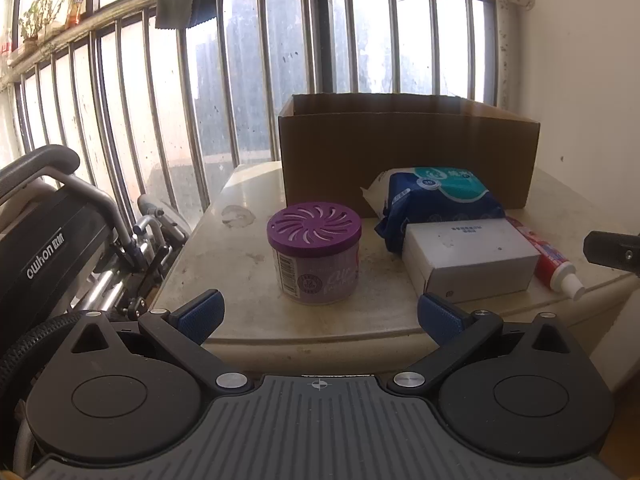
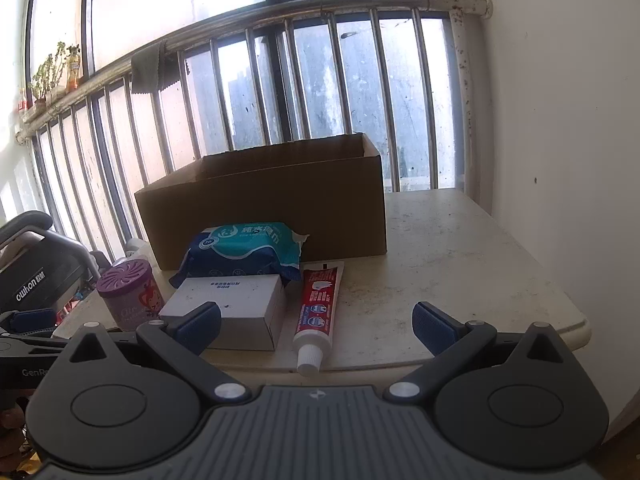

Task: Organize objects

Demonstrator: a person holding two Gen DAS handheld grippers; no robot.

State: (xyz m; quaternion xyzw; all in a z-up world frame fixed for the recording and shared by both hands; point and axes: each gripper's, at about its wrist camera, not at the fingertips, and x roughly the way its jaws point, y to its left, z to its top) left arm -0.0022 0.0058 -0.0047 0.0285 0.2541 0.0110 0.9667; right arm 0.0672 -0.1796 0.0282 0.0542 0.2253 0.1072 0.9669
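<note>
Two claws are held wide apart and empty, the left claw [image 1: 320,314] squared on the can [image 1: 314,258], the right claw [image 2: 317,326] aligned lengthwise over the toothpaste [image 2: 318,312].

A stained cream counter [image 2: 460,264] carries an open cardboard box [image 2: 264,216] at the back. In front of it lie a blue wet-wipes pack [image 2: 244,252], a white carton [image 2: 232,308] touching the pack, a red toothpaste tube [image 2: 318,308] just beside the carton, and an upright purple-lidded air freshener jar [image 1: 314,258] standing apart.
</note>
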